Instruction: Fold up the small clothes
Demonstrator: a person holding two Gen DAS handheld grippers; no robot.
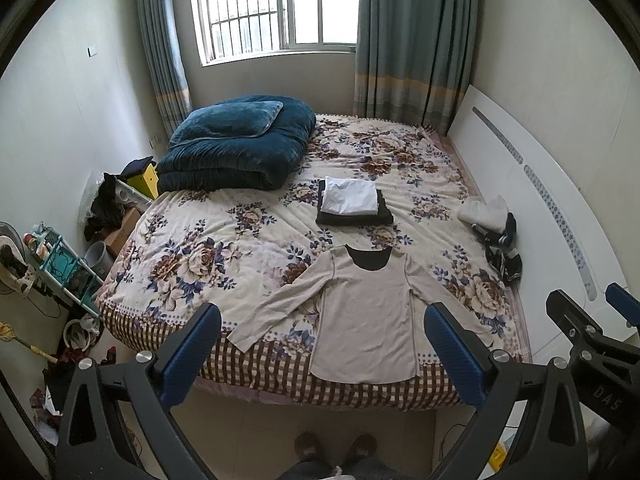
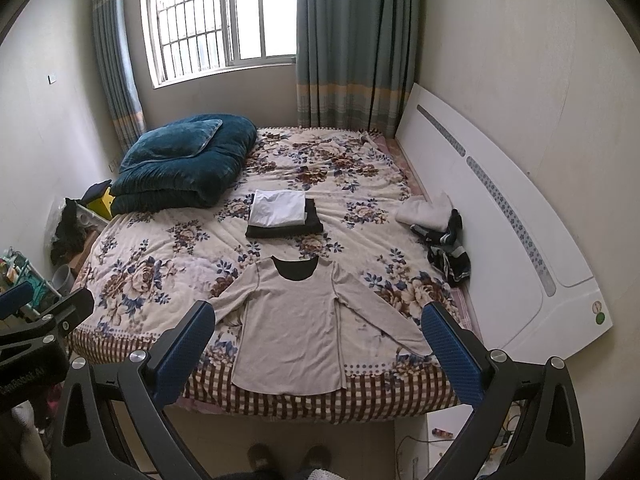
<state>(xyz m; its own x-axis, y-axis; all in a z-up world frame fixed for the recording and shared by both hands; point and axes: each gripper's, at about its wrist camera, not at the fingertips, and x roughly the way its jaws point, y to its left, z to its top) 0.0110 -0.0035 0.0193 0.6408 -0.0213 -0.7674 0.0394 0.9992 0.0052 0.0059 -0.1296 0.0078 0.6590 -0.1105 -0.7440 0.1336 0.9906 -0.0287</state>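
A beige long-sleeved top (image 1: 364, 320) with a black neck lining lies flat, sleeves spread, at the near edge of the floral bed (image 1: 224, 248); it also shows in the right wrist view (image 2: 292, 328). Behind it sits a folded stack, a white garment (image 1: 351, 196) on a dark one (image 2: 285, 229). Unfolded clothes, white (image 1: 484, 210) and dark patterned (image 2: 448, 256), lie by the headboard. My left gripper (image 1: 322, 354) is open and empty, held above the bed's near edge. My right gripper (image 2: 318, 350) is open and empty, beside it to the right.
A folded teal quilt with a pillow (image 1: 236, 144) fills the bed's far left corner. A white headboard (image 2: 500, 208) runs along the right. A cluttered shelf rack (image 1: 60, 264) and boxes stand on the left floor. The person's feet (image 1: 336, 446) stand at the bed's foot.
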